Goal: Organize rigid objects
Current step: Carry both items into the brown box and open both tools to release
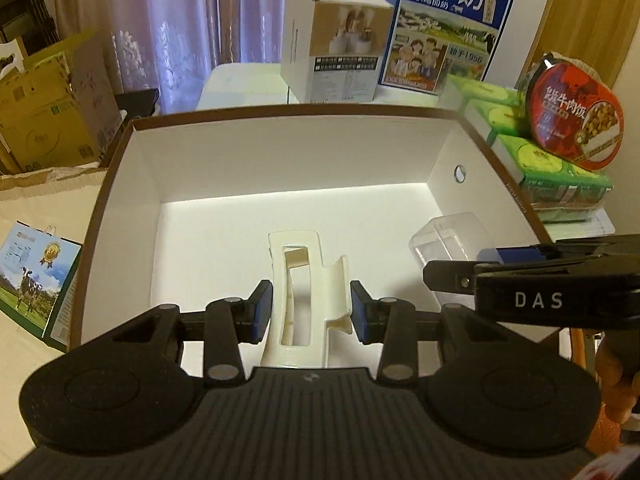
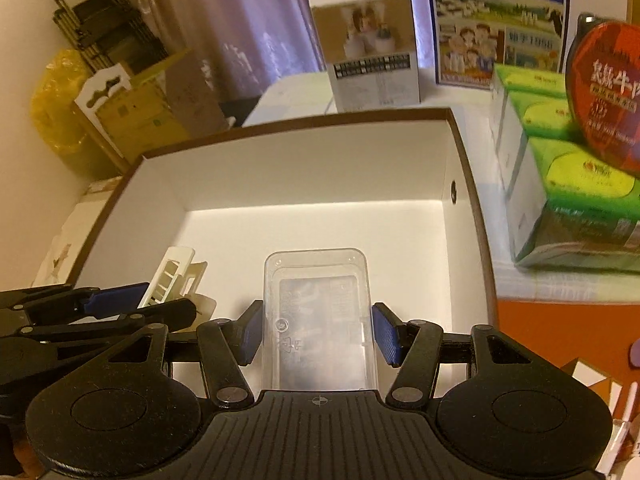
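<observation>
A brown-rimmed box with white inside (image 1: 128,184) (image 2: 468,168) lies open in front of both grippers. My left gripper (image 1: 311,312) is inside it, its blue pads around a cream plastic bracket (image 1: 298,280); the left pad touches it and a small gap shows at the right pad. My right gripper (image 2: 318,334) holds its pads around a clear plastic case (image 2: 316,312), with small gaps at both sides. The clear case (image 1: 448,240) and right gripper (image 1: 480,270) show at the right of the left wrist view. The bracket (image 2: 172,278) and left gripper (image 2: 132,304) show at the left of the right wrist view.
Behind the box stand a white carton (image 1: 332,44) and a blue milk carton (image 1: 444,28). Green packs (image 1: 556,172) with a red round food tub (image 1: 576,116) sit at the right. Cardboard boxes (image 1: 52,108) stand at the left.
</observation>
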{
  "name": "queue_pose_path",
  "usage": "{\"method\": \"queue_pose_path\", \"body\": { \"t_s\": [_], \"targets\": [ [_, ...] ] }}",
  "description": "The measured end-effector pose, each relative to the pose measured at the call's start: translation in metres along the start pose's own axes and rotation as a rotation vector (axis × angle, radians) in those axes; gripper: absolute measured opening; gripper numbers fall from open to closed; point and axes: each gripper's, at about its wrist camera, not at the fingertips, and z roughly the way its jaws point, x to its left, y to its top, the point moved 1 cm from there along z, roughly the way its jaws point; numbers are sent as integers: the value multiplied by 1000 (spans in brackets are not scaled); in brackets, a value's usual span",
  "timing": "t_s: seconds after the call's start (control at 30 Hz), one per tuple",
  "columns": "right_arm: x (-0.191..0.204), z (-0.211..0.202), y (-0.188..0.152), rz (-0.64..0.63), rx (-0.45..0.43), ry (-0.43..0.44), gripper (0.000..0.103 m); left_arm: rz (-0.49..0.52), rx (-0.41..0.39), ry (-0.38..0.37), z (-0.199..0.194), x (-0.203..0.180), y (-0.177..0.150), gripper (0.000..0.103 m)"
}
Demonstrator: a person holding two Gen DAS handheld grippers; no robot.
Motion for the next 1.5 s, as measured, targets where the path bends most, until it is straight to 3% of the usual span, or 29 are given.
{"method": "queue_pose_path", "body": {
  "t_s": [0.2, 0.27, 0.37, 0.63, 1.5],
  "targets": [
    [-2, 9, 5, 19, -5, -2, 54, 4, 14, -7, 10, 4, 6, 35],
    [-4, 12, 5, 36, -12, 1, 54, 9, 14, 1, 13, 4, 8, 39],
    [-5, 17, 5, 39, 20, -37, 59, 13, 21, 4, 15, 7, 8, 44],
    [-1, 12, -4, 8, 35, -27, 65, 11, 29, 8, 12, 12, 5, 44],
    [6, -54, -27, 21, -83, 43, 66, 2, -67, -32, -57, 1, -12, 44]
  ]
}}
